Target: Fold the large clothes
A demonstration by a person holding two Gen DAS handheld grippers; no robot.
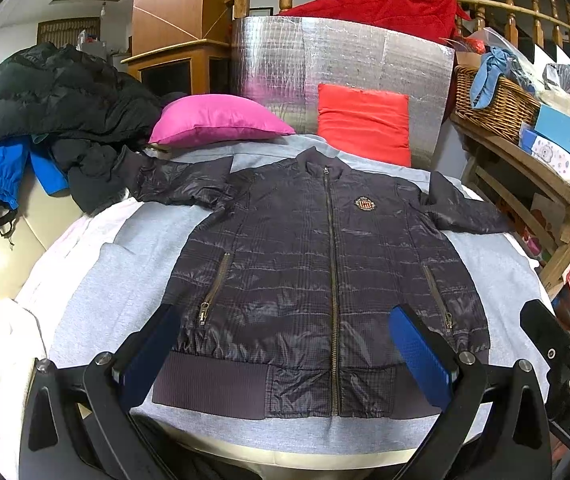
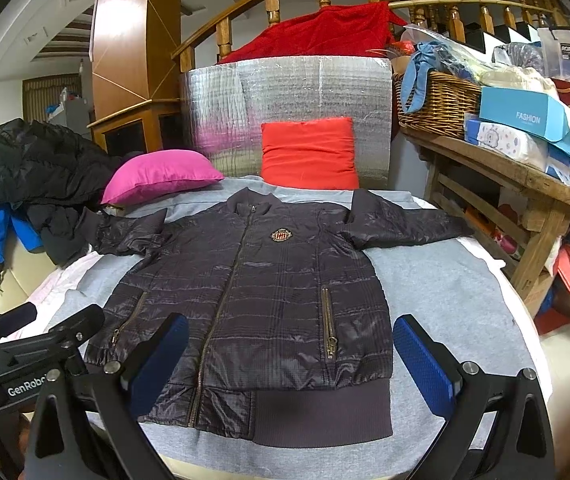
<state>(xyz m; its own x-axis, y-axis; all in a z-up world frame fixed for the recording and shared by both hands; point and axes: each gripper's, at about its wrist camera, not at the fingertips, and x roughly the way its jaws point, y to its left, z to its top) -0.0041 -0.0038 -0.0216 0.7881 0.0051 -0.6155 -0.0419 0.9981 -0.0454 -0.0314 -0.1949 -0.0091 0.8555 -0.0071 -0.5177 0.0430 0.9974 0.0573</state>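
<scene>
Left wrist view shows the left tongs (image 1: 285,356) spread wide, holding nothing, over the hem of a dark quilted jacket (image 1: 317,272) lying flat, zipped, at frame centre on a grey sheet (image 1: 97,280). Right tongs (image 2: 291,360) gape equally wide, empty. At upper right, a wicker basket (image 1: 493,104) holds blue cloth (image 1: 489,76).

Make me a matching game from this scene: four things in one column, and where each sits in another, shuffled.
Things:
1. jacket
2. pink pillow
3. basket
4. red blanket

Places:
A. on the wooden shelf at the right
B. spread flat on the grey cloth, zipped up
C. draped on top of the silver foil panel
D. beside the orange pillow, on its left in the picture

Pairs: 1-B, 2-D, 3-A, 4-C
</scene>
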